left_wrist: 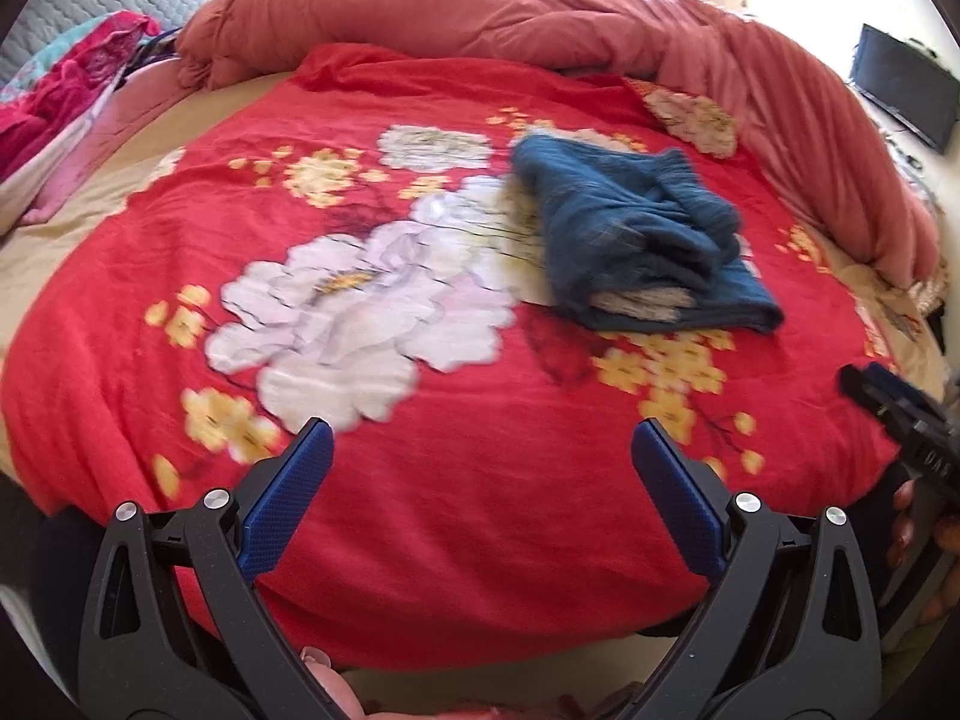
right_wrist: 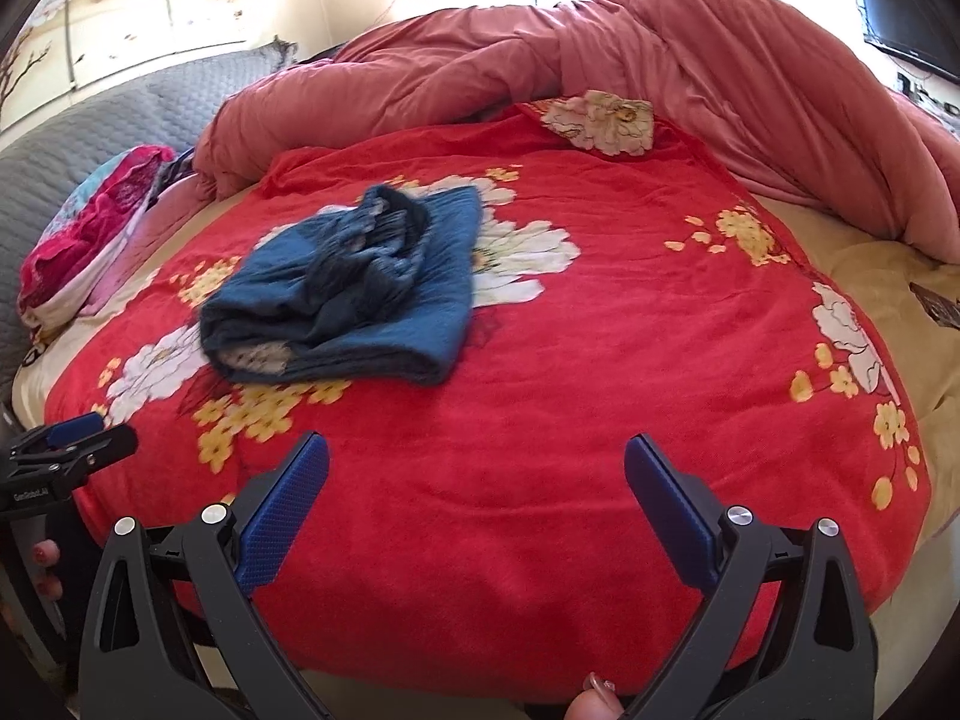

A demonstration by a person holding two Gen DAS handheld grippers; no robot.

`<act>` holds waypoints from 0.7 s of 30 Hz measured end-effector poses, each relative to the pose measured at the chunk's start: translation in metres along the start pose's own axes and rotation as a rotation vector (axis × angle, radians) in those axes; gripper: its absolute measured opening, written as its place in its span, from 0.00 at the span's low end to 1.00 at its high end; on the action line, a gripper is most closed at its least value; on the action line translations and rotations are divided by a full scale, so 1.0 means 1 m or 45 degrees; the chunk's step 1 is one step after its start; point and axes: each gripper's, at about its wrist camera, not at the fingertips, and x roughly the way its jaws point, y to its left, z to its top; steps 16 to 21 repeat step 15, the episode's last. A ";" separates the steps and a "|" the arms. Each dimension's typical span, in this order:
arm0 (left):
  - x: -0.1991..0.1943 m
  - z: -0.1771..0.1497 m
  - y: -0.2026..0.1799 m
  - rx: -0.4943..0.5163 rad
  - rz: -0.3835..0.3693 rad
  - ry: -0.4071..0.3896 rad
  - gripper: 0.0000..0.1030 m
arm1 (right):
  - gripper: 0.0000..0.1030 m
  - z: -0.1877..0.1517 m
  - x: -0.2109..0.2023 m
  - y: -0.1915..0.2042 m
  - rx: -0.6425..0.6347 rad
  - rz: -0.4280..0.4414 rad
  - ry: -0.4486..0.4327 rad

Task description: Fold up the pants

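While both grippers hang wide and empty at the near edge of the red blanket, the blue pants lie bundled further in on it. From the left gripper they sit ahead and rightward; from the right gripper, ahead and leftward. Neither looks clearly nearer.

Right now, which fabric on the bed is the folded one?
The blue pants, a compact folded bundle lying on the red floral blanket. The pink quilt behind is only heaped, and the blanket lies spread flat.
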 end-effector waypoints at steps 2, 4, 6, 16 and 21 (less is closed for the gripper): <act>-0.001 0.016 0.015 -0.011 0.026 -0.034 0.91 | 0.95 0.012 0.004 -0.016 0.034 -0.024 0.003; -0.001 0.036 0.035 -0.046 0.043 -0.086 0.91 | 0.95 0.031 0.011 -0.046 0.086 -0.087 -0.002; 0.014 0.067 0.061 -0.062 0.134 -0.079 0.91 | 0.95 0.049 0.020 -0.077 0.119 -0.194 -0.004; 0.132 0.161 0.177 -0.171 0.540 0.089 0.91 | 0.95 0.117 0.095 -0.283 0.387 -0.745 0.173; 0.132 0.161 0.177 -0.171 0.540 0.089 0.91 | 0.95 0.117 0.095 -0.283 0.387 -0.745 0.173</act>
